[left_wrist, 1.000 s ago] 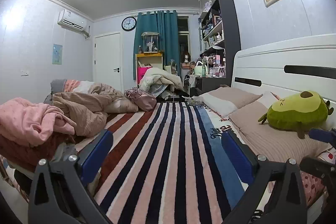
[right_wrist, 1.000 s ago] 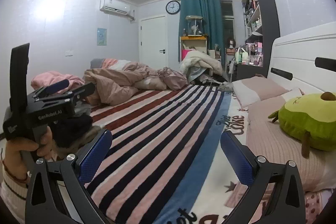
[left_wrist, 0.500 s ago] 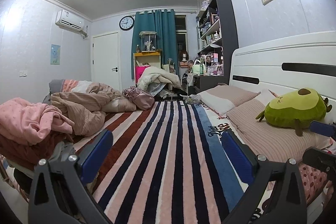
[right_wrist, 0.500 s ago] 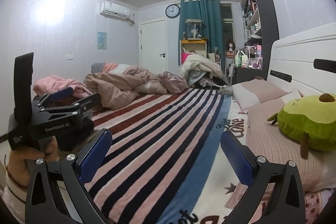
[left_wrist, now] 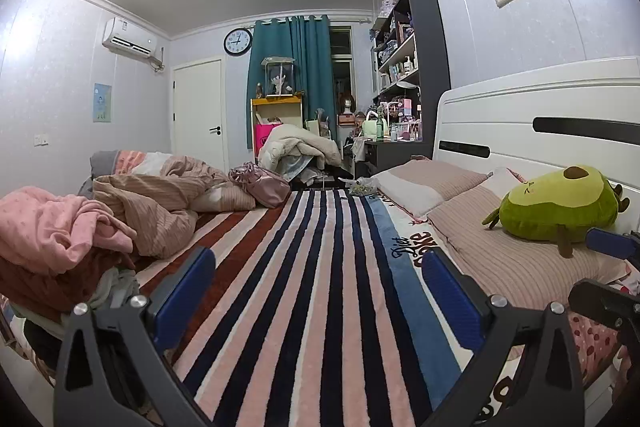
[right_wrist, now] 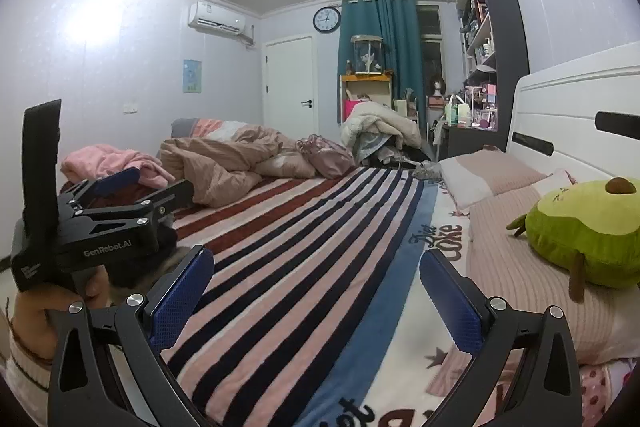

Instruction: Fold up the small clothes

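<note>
Both cameras tip down a little, so you see more bed (left_wrist: 320,267). Your left fingers (left_wrist: 200,279) and right fingers (right_wrist: 182,291) are spread, holding nothing. Pink clothes (left_wrist: 52,231) wait at middle left, unfolded.

Home bedroom: bed (left_wrist: 320,287), pillows (left_wrist: 432,183), curtain (left_wrist: 308,75)

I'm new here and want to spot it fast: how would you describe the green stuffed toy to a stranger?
Start at the white headboard along the bed's right side. Below it lie striped beige pillows, and the avocado plush sits on the nearer one. It is the only bright green thing on the bed, with a brown pit patch and a stitched face.
</note>
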The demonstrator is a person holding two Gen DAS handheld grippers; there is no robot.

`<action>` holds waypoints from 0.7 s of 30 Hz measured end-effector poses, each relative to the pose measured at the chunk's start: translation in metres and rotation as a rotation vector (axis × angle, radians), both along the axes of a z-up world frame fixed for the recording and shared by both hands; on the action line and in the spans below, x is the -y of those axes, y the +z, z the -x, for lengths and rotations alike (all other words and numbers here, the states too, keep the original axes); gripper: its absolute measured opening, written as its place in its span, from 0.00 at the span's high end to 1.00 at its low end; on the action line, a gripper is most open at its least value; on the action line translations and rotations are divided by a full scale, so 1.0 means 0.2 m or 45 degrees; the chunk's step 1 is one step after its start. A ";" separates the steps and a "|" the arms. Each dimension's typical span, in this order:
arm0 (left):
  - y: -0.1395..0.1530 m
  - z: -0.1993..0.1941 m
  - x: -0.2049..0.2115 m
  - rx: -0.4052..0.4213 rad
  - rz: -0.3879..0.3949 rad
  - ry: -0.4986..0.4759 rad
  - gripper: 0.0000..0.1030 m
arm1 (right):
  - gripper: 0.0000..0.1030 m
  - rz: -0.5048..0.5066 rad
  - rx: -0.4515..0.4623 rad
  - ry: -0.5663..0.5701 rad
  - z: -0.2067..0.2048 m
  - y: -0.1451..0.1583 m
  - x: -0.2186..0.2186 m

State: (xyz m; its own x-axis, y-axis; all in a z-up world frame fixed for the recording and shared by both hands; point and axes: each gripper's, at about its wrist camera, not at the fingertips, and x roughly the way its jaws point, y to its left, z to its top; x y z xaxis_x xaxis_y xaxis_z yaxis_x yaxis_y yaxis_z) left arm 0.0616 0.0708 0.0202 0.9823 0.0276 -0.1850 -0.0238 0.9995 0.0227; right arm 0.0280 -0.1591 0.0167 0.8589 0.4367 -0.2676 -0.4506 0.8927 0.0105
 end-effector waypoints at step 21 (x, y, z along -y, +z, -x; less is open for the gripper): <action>0.00 -0.02 0.00 -0.008 -0.003 -0.013 0.01 | 0.00 -0.018 0.006 0.010 0.01 -0.01 -0.02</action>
State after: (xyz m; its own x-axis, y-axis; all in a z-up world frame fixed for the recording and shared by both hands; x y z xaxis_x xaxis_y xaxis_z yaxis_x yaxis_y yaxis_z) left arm 0.0648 0.0718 0.0193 0.9813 0.0182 -0.1914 -0.0137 0.9996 0.0250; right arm 0.0254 -0.1555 0.0141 0.8566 0.4470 -0.2578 -0.4575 0.8889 0.0210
